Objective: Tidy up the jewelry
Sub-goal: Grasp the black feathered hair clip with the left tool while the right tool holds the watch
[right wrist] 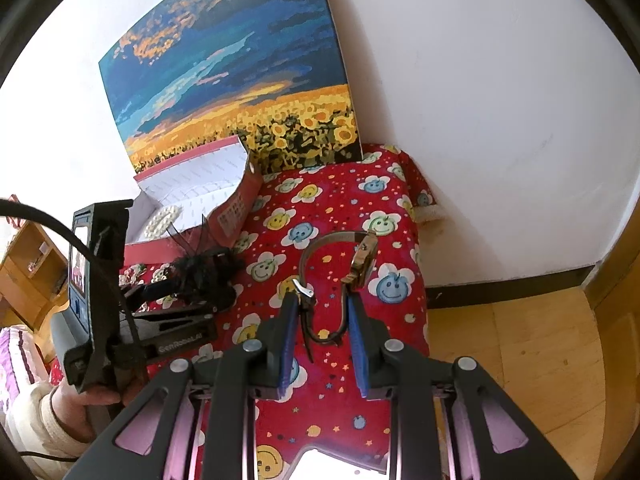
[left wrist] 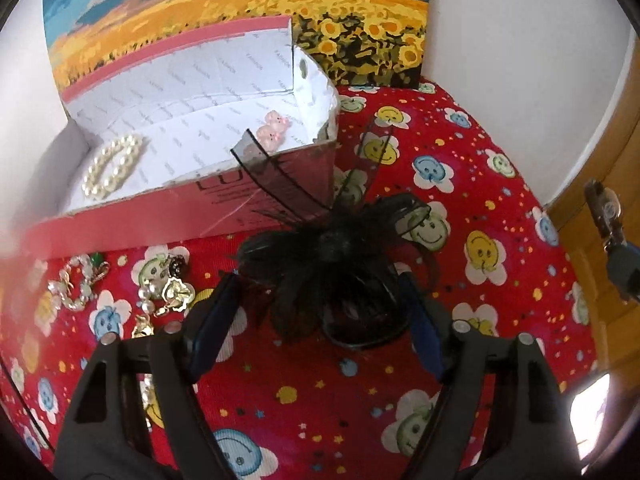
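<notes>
**Both grippers open over jewelry**

Left gripper [left wrist: 320, 300] is open, its fingers either side of a black feather piece [left wrist: 336, 256] lying on the red cloth [left wrist: 460, 208] just beside the box [left wrist: 240, 184]. Pearl bracelet [left wrist: 112, 168] lies inside the box. Right gripper [right wrist: 324, 312] is open around a watch [right wrist: 362, 260] on the cloth.

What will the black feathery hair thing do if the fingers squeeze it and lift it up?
The black feather hairpiece looks wispy, so it is probably very light and will squash softly between the left gripper fingers. Its thin mesh loops stick out loosely, so they will likely wobble and could snag on the pink box edge beside it.
</notes>
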`<move>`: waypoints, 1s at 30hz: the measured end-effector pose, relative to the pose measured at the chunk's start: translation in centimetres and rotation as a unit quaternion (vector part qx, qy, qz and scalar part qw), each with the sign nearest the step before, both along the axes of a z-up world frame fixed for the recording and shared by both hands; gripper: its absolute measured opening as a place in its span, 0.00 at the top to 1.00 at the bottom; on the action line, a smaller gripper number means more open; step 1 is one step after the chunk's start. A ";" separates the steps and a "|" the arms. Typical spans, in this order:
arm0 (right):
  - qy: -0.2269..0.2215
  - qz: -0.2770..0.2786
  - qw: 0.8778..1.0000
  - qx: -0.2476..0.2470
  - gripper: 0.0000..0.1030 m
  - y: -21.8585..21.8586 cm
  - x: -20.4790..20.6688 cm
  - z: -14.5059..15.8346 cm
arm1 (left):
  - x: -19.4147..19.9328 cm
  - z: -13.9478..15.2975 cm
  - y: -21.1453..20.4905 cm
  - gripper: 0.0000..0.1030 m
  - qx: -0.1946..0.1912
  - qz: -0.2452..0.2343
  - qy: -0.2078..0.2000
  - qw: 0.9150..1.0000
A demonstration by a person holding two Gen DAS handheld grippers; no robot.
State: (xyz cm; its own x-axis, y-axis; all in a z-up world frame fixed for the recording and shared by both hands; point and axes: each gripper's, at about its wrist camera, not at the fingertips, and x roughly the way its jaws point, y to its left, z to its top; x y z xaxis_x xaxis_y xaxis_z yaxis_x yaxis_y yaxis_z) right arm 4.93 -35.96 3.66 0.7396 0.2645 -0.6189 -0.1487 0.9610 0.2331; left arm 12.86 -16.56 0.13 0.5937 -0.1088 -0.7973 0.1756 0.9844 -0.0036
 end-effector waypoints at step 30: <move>-0.030 0.013 0.999 -0.031 0.74 6.2 -4.6 3.5 | -7.1 7.5 7.7 0.72 -0.053 -0.020 -0.065 0.996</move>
